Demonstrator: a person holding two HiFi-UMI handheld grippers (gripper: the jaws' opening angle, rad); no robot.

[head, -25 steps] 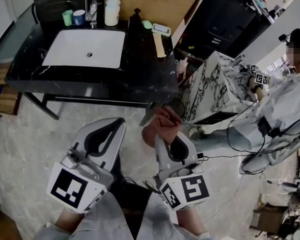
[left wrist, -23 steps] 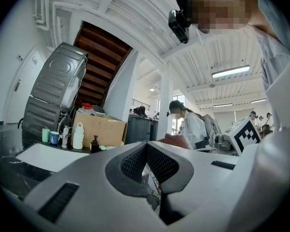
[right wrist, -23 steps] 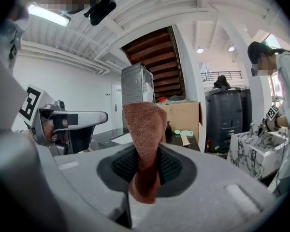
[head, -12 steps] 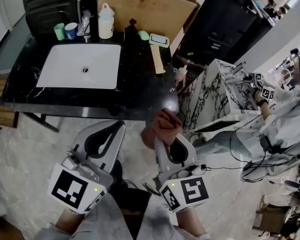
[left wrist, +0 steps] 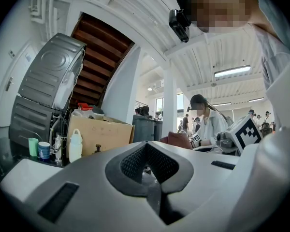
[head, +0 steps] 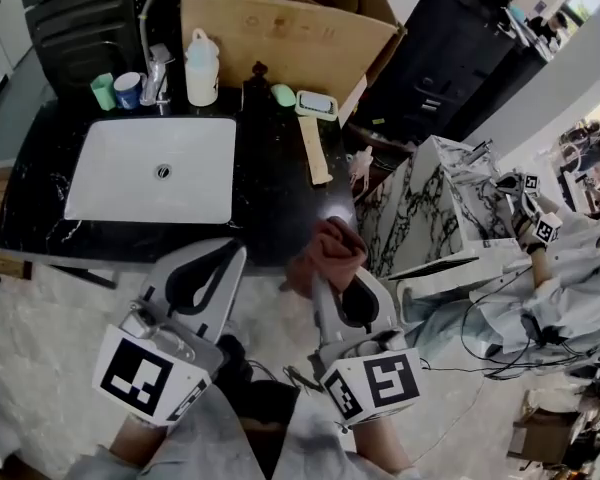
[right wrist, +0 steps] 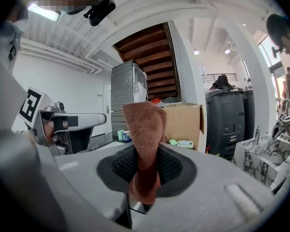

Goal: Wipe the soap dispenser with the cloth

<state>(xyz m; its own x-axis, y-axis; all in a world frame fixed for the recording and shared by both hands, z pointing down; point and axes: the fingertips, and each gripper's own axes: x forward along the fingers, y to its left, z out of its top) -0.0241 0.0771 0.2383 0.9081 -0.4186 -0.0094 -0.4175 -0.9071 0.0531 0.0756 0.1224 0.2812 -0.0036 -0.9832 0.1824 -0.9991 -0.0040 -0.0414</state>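
Note:
A brown cloth (head: 330, 249) (right wrist: 145, 129) stands up out of my right gripper (head: 321, 280) (right wrist: 145, 170), which is shut on it. My left gripper (head: 231, 252) (left wrist: 148, 167) is beside it, shut with nothing between its fingers. Both hang just off the near edge of the black counter (head: 280, 188). At the counter's back stand a white pump bottle (head: 201, 66) (left wrist: 75, 146) and a small dark soap dispenser (head: 257, 85) (left wrist: 97, 149). Neither gripper is near them.
A white sink basin (head: 155, 168) is set in the counter, with a tap (head: 157, 76) and two cups (head: 115, 89) behind it. A cardboard box (head: 280, 28), a brush (head: 315, 128) and a green soap (head: 283, 94) lie at the back. A marble-patterned stand (head: 440, 208) and a seated person (head: 570, 268) are to the right.
The counter has slid down and nearer in the head view, so both grippers now reach its near edge. The cloth stays held in the right gripper; both jaws are unchanged.

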